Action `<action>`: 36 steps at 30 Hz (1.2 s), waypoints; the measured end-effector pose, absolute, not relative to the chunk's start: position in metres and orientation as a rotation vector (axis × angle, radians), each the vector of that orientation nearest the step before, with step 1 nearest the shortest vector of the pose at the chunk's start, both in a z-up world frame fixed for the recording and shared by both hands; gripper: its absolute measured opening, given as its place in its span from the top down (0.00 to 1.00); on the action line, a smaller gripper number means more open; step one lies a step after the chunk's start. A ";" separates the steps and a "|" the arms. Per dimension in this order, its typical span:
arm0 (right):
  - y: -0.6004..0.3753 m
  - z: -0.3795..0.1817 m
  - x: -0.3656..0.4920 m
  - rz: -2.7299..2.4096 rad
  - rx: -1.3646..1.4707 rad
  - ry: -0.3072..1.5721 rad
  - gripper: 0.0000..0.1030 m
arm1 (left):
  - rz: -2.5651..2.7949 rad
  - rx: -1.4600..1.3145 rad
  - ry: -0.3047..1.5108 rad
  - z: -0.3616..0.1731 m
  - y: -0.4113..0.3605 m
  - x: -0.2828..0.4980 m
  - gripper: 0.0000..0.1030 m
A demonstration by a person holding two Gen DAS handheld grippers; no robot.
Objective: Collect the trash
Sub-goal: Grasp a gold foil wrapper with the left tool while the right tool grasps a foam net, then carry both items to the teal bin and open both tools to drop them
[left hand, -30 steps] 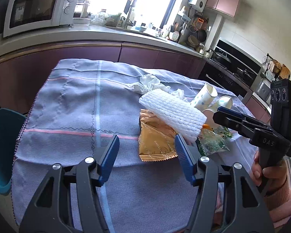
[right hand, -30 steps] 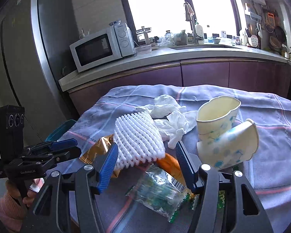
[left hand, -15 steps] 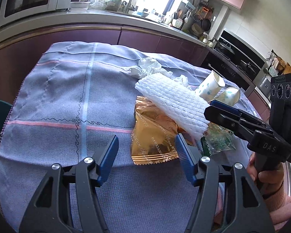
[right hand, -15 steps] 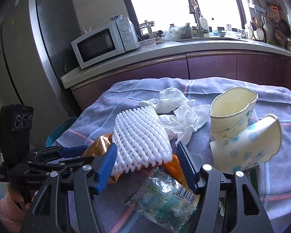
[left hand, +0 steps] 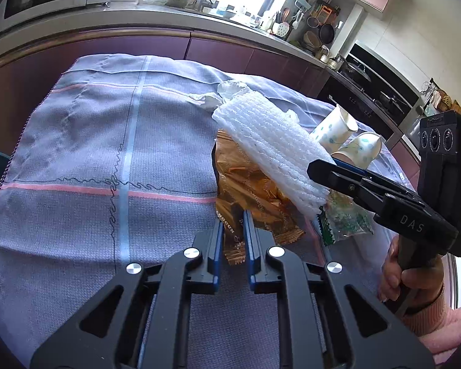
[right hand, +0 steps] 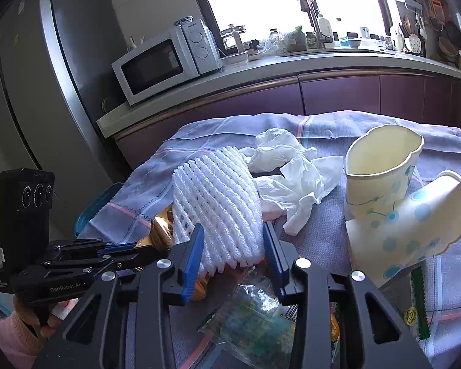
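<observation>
Kitchen, lilac tablecloth [left hand: 76, 160], left gripper [left hand: 233, 230] fingers just closed pinching gold wrapper [left hand: 249, 190], right gripper [right hand: 232, 246] squeezing foam net [right hand: 218, 203]

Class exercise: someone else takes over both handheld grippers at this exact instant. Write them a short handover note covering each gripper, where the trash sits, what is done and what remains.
Left gripper: jaws have just been closing; now pinched on the near edge of the gold snack wrapper.
Right gripper: jaws have just been closing; pads now pressing the sides of the white foam fruit net.
Both items lie on the checked tablecloth, the net lying over the wrapper.
Also on the cloth: crumpled white tissue, two dotted paper cups, clear green snack packet.
Done: both grips made. Nothing lifted or binned yet.
Left: carry both off, then collect the rest.
</observation>
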State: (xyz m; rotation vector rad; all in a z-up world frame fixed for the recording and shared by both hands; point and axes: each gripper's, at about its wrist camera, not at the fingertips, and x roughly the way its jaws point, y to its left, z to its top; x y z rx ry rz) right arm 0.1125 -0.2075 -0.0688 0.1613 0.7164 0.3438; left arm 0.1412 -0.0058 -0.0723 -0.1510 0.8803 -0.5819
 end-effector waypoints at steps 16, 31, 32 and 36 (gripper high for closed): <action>-0.222 -0.035 0.098 0.366 0.216 0.603 0.86 | -0.569 -0.156 0.757 -0.040 0.024 0.118 0.96; -0.207 -0.025 0.100 0.413 0.216 0.578 0.86 | -0.506 -0.151 0.684 -0.016 0.062 0.100 0.97; -0.205 -0.025 0.101 0.418 0.214 0.579 0.86 | -0.503 -0.151 0.680 -0.015 0.065 0.099 0.97; -0.196 -0.023 0.103 0.440 0.208 0.579 0.86 | -0.476 -0.153 0.665 -0.009 0.077 0.094 0.97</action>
